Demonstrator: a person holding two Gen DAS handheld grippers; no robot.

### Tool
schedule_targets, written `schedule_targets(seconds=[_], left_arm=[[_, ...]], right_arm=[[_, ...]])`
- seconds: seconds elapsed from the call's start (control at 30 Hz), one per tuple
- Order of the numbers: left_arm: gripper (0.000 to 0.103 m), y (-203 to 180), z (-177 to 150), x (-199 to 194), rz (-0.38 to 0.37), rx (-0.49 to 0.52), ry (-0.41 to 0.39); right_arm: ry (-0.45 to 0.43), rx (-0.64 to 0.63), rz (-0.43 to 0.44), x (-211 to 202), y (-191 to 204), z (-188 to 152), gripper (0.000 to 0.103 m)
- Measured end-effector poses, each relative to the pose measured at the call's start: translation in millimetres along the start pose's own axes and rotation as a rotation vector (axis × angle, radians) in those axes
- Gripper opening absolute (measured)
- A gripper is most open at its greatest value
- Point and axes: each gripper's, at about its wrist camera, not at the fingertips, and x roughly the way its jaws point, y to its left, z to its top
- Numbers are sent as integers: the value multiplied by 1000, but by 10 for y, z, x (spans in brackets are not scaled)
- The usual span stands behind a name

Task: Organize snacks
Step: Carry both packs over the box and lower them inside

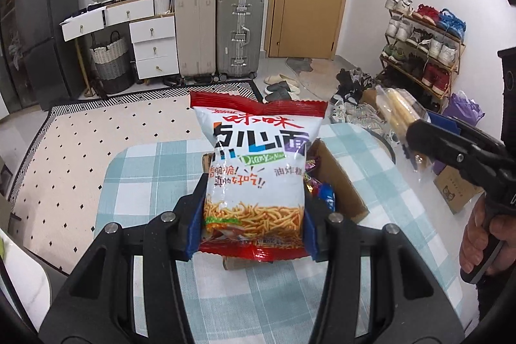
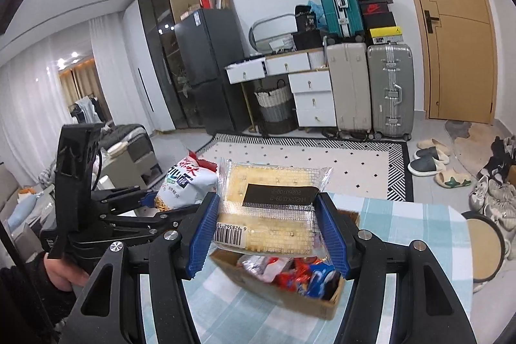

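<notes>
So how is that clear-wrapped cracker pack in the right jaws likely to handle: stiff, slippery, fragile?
The cracker pack probably stays fairly stiff, spanning the right gripper without sagging. Its glossy film looks slippery, though ribbed pads should help. The crackers likely crush if squeezed harder.

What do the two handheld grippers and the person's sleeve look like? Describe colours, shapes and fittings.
Both grippers, left gripper and right gripper, are matte black with angular linked arms, cut-out slots and round silver rivets. Their fingers carry ribbed blue pads. Each has a black pistol-style handle. The sleeve at the left hand is dark.

Home living rm, suitcases (image 1: 240,34), shoe rack (image 1: 422,44), fridge (image 2: 209,66), rug (image 1: 96,147)
</notes>
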Motion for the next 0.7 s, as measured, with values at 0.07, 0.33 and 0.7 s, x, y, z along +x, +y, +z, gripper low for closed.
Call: schedule_targets(seconds=[0.07, 0.33, 0.7], left_arm=[[46, -34, 113, 185, -3, 17, 24], [46, -166, 212, 995, 31, 80, 109], [46, -68, -23, 1647, 26, 89, 206]], right_arm=[[23, -1, -8, 152, -59, 80, 61], [112, -21, -49, 771, -280, 156, 61], [204, -13, -67, 1351, -539, -37, 62]])
